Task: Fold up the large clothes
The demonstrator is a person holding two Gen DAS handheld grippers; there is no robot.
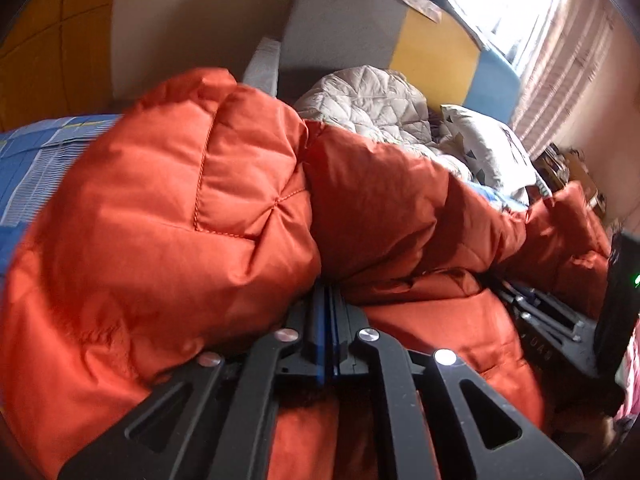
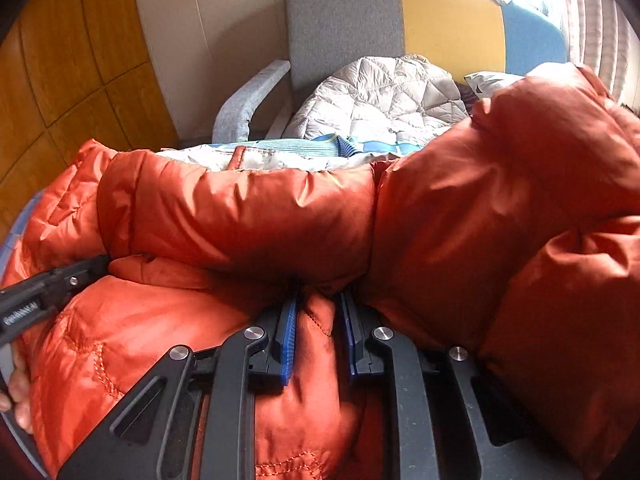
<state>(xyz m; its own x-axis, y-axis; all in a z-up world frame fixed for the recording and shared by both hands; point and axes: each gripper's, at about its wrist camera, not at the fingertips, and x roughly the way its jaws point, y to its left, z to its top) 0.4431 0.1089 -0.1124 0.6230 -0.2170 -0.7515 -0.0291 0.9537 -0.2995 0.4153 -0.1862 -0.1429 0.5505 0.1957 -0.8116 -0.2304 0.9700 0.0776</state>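
A puffy orange down jacket (image 1: 180,208) lies bunched on the bed and fills both views. My left gripper (image 1: 328,304) points down into it. Its blue pads stand a narrow slit apart and their tips are buried under a fold. It also shows in the right wrist view, where the left gripper (image 2: 80,272) pokes under the sleeve of the orange jacket (image 2: 240,208). My right gripper (image 2: 318,308) is open, with a ridge of orange fabric bulging loosely between its blue pads. The right gripper (image 1: 540,312) lies low on the jacket at the right.
A grey, yellow and blue chair (image 2: 340,20) stands behind the bed with a pale quilted jacket (image 2: 380,96) on it. Blue striped bedding (image 1: 32,160) shows at the left, and a patterned pillow (image 1: 488,144) and a curtain (image 1: 568,60) at the right. A person's hand (image 2: 16,392) holds the left gripper.
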